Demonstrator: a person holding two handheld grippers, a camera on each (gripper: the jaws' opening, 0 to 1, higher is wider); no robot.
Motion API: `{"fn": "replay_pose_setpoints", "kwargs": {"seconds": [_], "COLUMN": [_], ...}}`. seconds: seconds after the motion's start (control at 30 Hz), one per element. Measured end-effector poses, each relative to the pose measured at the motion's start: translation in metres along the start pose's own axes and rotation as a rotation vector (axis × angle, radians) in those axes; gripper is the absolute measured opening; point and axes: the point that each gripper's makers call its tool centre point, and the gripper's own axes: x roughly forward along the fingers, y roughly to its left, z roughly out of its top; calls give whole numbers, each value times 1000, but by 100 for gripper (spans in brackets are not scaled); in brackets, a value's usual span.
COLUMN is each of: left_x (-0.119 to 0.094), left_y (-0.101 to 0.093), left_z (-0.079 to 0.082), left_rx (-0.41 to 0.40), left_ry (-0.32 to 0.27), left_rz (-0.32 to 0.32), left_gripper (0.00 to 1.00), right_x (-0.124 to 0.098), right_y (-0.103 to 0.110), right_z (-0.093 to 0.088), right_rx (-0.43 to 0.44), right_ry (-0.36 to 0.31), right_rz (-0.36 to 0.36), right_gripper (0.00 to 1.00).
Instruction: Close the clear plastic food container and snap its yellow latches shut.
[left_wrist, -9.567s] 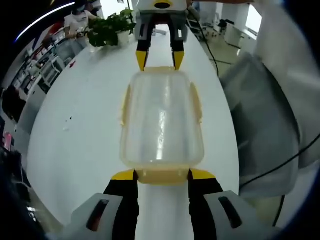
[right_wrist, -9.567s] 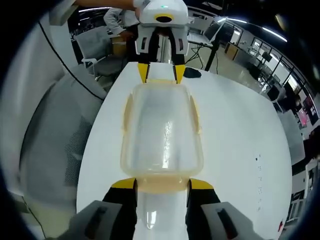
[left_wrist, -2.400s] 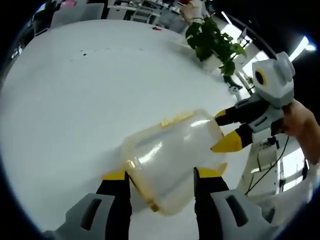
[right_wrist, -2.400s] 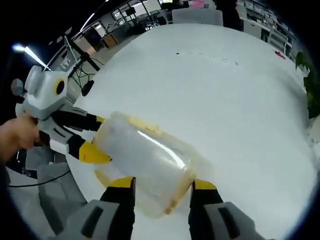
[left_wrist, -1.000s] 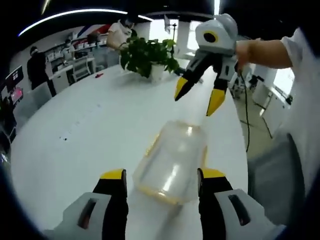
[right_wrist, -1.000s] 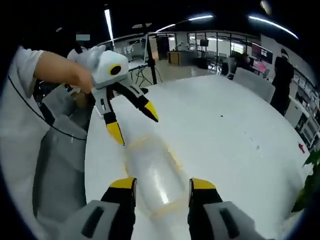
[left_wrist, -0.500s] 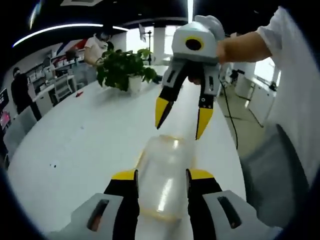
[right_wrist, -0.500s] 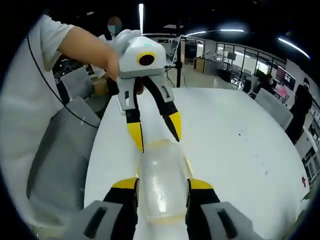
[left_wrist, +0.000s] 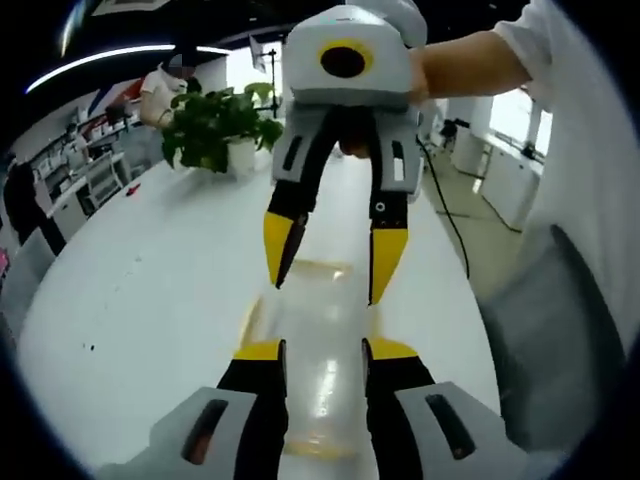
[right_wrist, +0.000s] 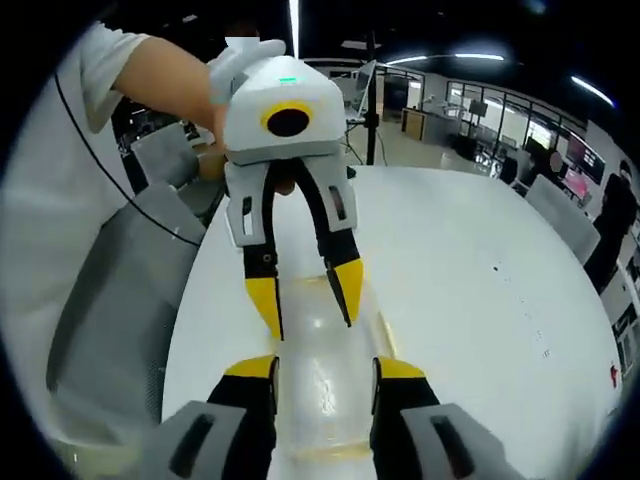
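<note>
The clear plastic container (left_wrist: 320, 320) with its lid on lies lengthwise on the white table (left_wrist: 140, 290). A yellow latch (left_wrist: 312, 268) shows at its far end. My left gripper (left_wrist: 325, 350) stands open low over the near part of the lid, jaws astride it. My right gripper (left_wrist: 332, 255) faces it from the far end, open, yellow tips just over the lid. In the right gripper view the container (right_wrist: 325, 340) runs between my right gripper (right_wrist: 325, 367) and my left gripper (right_wrist: 305, 292), whose tips point down at its far half. Whether any tip touches the lid is unclear.
A potted plant (left_wrist: 205, 125) stands at the far end of the table. A grey chair (right_wrist: 110, 300) sits by the table's edge beside the person's arm (right_wrist: 165, 80). Open white tabletop (right_wrist: 480, 300) spreads to the other side. People stand in the office behind.
The two grippers have come closer together over the container, each now larger in the other's view. The left gripper's jaws stand a little narrower than a second ago.
</note>
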Motion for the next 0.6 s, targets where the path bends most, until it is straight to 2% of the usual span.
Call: {"fn": "replay_pose_setpoints", "kwargs": {"seconds": [0.2, 0.3, 0.43, 0.53, 0.6], "left_x": [4, 5, 10, 11, 13], "left_y": [1, -2, -7, -10, -15], "left_z": [-3, -1, -4, -3, -4], "left_rx": [10, 8, 19, 28, 60], "left_ry": [15, 2, 12, 11, 22], "left_rz": [7, 3, -10, -12, -13], "left_gripper": [26, 26, 26, 24, 23], "right_x": [9, 12, 15, 17, 19], "right_y": [-3, -11, -17, -25, -28], "right_z": [-3, -3, -4, -10, -6], "right_rx": [4, 14, 10, -59, -39], "right_ry": [12, 10, 21, 68, 50], "right_rz": [23, 13, 11, -21, -8], "right_gripper": [33, 32, 32, 29, 26]}}
